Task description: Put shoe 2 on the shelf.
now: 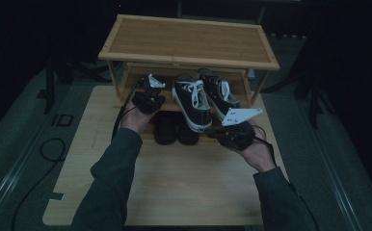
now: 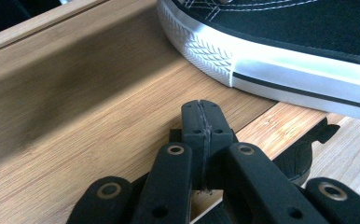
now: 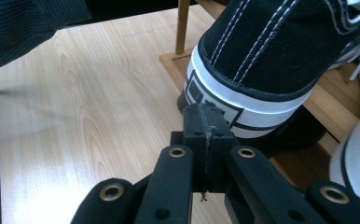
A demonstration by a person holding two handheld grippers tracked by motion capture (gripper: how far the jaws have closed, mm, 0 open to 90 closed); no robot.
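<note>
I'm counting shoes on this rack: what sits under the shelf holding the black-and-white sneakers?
Under that middle shelf, two dark shoes sit side by side on the lower level. Only their front ends show; the shelf and the sneakers above cover the rest.

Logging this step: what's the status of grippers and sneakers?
Left gripper shut, empty. Right gripper shut, at sneaker heel. Sneakers on shelf. Nothing blocking.
</note>
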